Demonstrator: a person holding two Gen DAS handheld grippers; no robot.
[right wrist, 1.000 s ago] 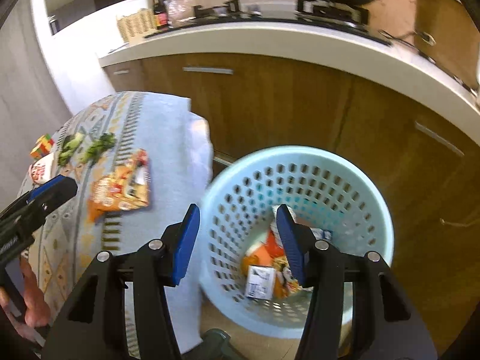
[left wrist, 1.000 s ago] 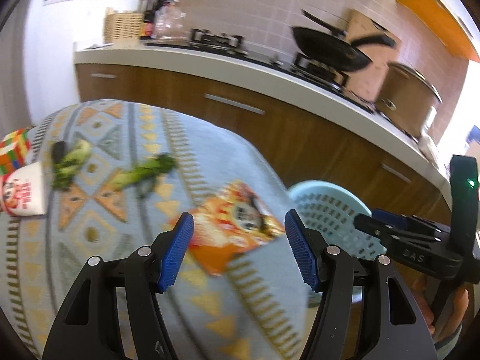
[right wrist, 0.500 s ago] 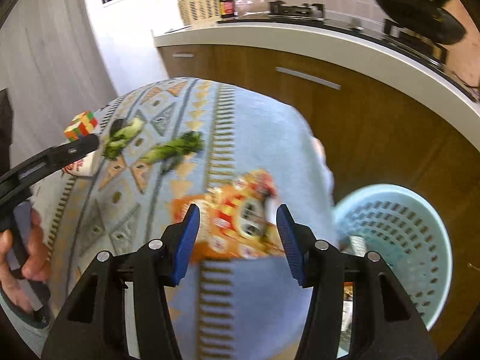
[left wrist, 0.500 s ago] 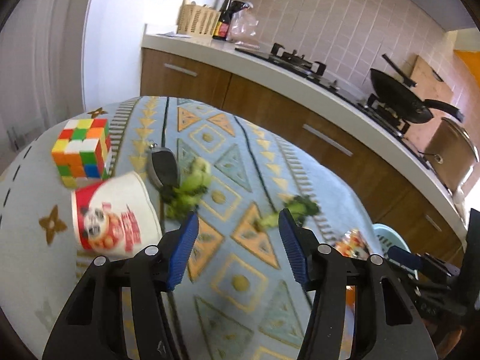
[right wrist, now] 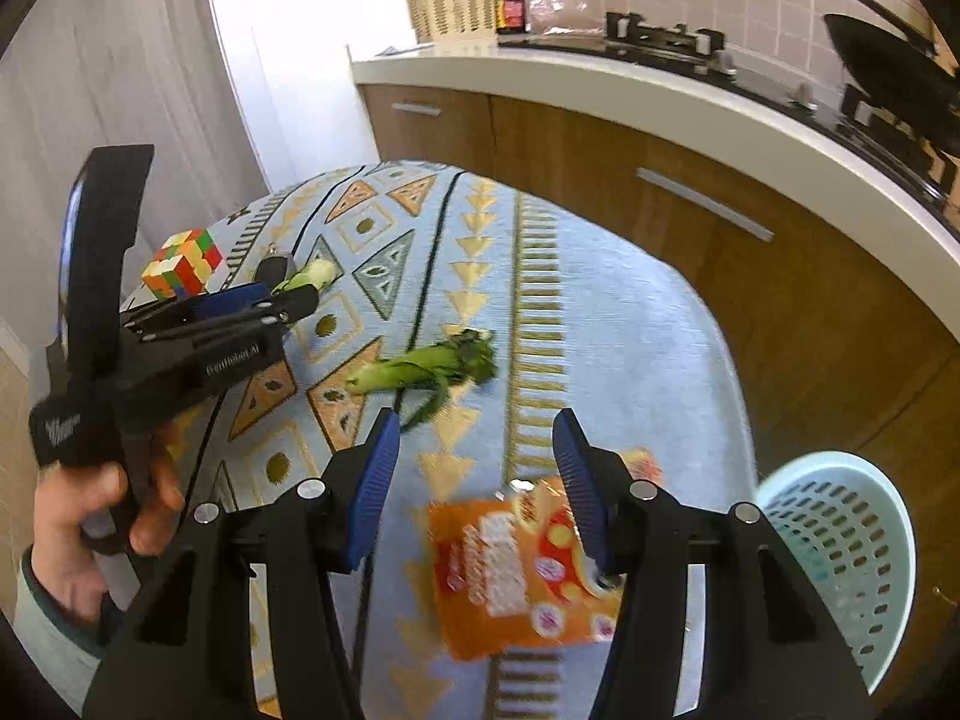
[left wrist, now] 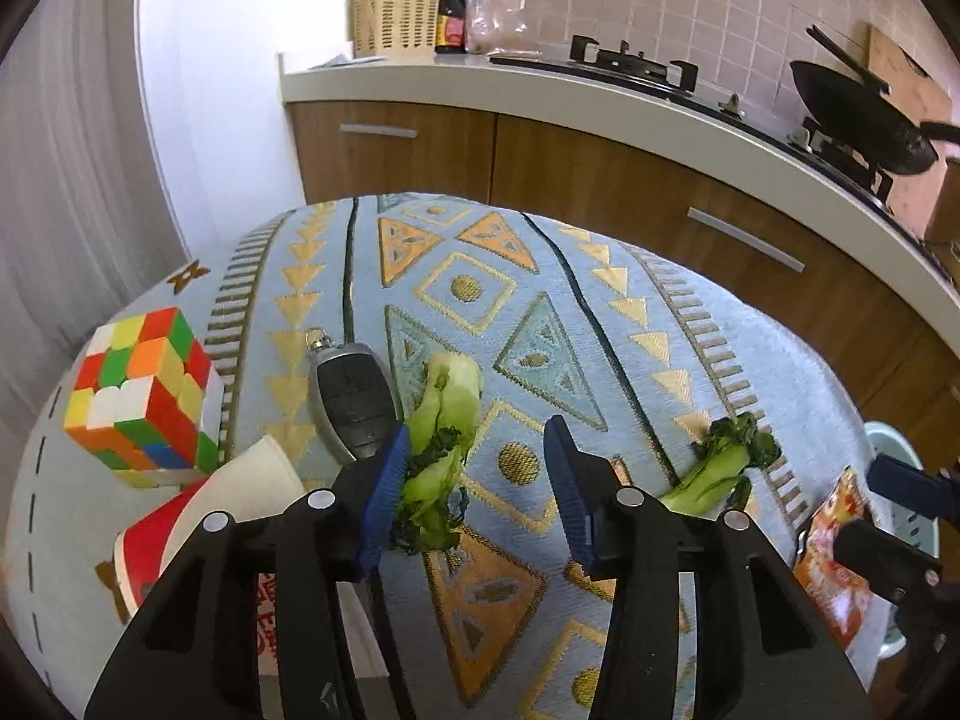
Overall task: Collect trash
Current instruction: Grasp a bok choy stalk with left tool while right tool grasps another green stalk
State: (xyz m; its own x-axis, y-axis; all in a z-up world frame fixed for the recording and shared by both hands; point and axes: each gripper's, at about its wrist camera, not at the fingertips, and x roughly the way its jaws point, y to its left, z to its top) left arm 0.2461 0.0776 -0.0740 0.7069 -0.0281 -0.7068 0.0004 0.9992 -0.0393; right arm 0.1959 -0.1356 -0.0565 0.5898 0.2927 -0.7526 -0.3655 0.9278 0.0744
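My left gripper (left wrist: 477, 486) hangs low over the patterned tablecloth (left wrist: 540, 312), its jaws closing. A pale green vegetable scrap (left wrist: 444, 420) lies against its left pad, and the right pad is apart from it. A second vegetable scrap (left wrist: 726, 462) lies further right. An orange snack wrapper (right wrist: 522, 564) lies flat near the table's edge. My right gripper (right wrist: 474, 480) is open just above the wrapper, which shows between its fingers. The right wrist view also shows the left gripper (right wrist: 288, 306) near the first vegetable scrap (right wrist: 312, 273) and the second vegetable scrap (right wrist: 426, 366).
A colour cube (left wrist: 141, 396), a black key fob (left wrist: 354, 402) and a red-and-white paper cup (left wrist: 198, 516) crowd the left gripper's left side. A light blue perforated basket (right wrist: 840, 540) stands on the floor beyond the table's right edge. Wooden kitchen cabinets (right wrist: 720, 252) run behind.
Both grippers swung left, away from the basket and over the table. The left one came down beside the vegetable scrap with narrower jaws. The right one now hovers over the orange wrapper.
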